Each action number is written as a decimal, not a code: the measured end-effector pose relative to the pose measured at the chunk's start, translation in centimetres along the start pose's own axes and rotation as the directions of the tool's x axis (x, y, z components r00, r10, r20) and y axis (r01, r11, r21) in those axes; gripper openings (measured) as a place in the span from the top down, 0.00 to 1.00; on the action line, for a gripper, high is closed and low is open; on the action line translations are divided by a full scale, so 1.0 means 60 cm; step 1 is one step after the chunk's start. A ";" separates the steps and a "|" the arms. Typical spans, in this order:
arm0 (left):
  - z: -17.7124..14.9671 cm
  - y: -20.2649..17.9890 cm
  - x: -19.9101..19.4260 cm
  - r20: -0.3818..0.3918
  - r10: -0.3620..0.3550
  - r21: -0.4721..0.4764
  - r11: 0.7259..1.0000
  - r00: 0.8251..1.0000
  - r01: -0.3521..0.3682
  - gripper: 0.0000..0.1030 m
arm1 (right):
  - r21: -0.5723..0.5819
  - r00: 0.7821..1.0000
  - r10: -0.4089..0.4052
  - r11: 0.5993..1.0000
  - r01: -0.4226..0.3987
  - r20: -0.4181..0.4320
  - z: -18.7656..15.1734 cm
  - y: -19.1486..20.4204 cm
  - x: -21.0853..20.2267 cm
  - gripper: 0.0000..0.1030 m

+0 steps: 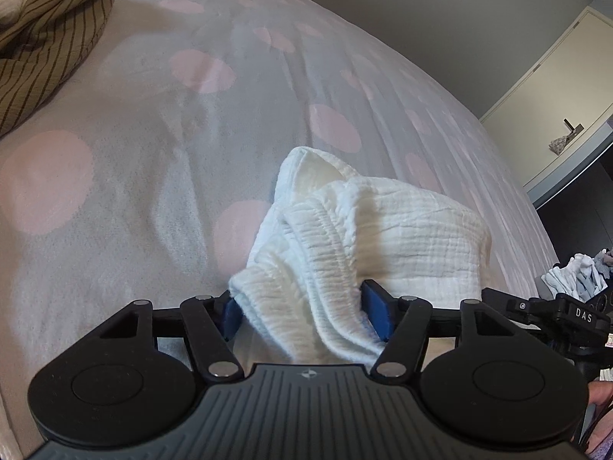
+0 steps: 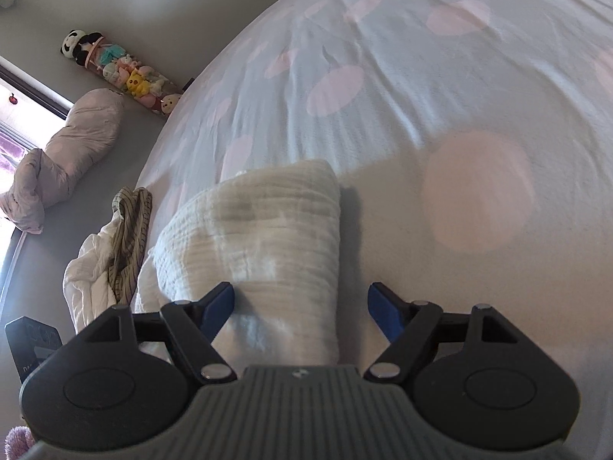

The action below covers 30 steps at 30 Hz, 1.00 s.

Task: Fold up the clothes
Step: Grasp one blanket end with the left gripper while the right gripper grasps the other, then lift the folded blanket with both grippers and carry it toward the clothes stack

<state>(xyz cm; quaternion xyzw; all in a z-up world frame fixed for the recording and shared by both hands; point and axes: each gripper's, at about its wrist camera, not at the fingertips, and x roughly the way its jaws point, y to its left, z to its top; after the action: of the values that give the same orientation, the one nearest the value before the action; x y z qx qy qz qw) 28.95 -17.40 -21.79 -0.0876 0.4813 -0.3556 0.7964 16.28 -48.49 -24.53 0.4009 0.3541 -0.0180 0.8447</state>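
A white crinkled garment (image 1: 383, 230), folded into a thick bundle, lies on the bed's pale sheet with pink dots (image 1: 153, 115). My left gripper (image 1: 304, 314) has the bundle's near end bunched between its blue pads, and the cloth touches both. In the right wrist view the same white garment (image 2: 260, 222) lies on the sheet (image 2: 421, 96). My right gripper (image 2: 302, 306) stands open over its near end. The cloth reaches the left pad, and a gap of bare sheet shows before the right pad.
A brown striped garment (image 1: 49, 38) lies crumpled at the bed's far left, also seen as the striped garment (image 2: 128, 237) on a white one. A pile of clothes (image 1: 578, 272) sits off the bed's right edge. Plush toys (image 2: 122, 71) and a rolled duvet (image 2: 65, 161) lie beside the bed.
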 end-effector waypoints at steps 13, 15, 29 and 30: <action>-0.013 -0.027 -0.028 0.064 -0.037 0.034 0.999 0.997 0.035 0.78 | -0.009 0.996 0.057 0.998 -0.056 0.067 -0.005 0.028 -0.030 0.82; -0.016 -0.037 -0.042 0.086 -0.045 0.041 0.998 0.995 0.041 0.79 | -0.025 0.995 0.062 0.998 -0.060 0.084 -0.006 0.039 -0.048 0.82; 0.011 -0.230 -0.143 0.224 -0.211 0.244 0.957 0.951 0.155 0.80 | -0.155 0.946 0.083 0.987 -0.035 0.313 -0.015 0.104 -0.309 0.83; 0.018 -0.251 -0.148 0.225 -0.230 0.263 0.950 0.947 0.168 0.80 | -0.158 0.938 0.082 0.987 -0.029 0.336 -0.015 0.105 -0.336 0.83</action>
<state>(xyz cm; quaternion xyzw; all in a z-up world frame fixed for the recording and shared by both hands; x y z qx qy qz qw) 20.03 -22.86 -7.72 -0.0837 0.3177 -0.4761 0.8157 2.65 -48.68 -8.37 0.3365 0.1911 -0.0365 0.9214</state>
